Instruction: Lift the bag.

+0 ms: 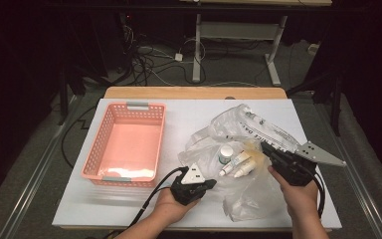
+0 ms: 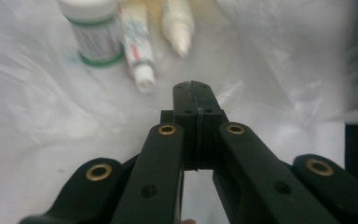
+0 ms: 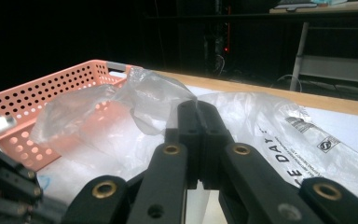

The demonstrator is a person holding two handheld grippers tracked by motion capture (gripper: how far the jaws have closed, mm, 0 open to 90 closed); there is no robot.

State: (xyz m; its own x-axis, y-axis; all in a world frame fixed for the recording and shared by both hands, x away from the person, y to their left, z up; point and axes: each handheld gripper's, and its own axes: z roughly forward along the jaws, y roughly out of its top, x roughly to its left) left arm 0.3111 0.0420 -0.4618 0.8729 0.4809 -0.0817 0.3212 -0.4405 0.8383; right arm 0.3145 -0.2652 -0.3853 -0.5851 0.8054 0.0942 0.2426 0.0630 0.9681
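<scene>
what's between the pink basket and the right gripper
In the high view, between the pink basket and the right gripper lies a clear plastic bag with a small jar and two tubes inside.

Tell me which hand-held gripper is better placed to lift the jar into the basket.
Left, probably. The left hand-held gripper sits between the basket and the jar, and its view looks straight at the jar. The right hand-held gripper is pinching the bag.
</scene>
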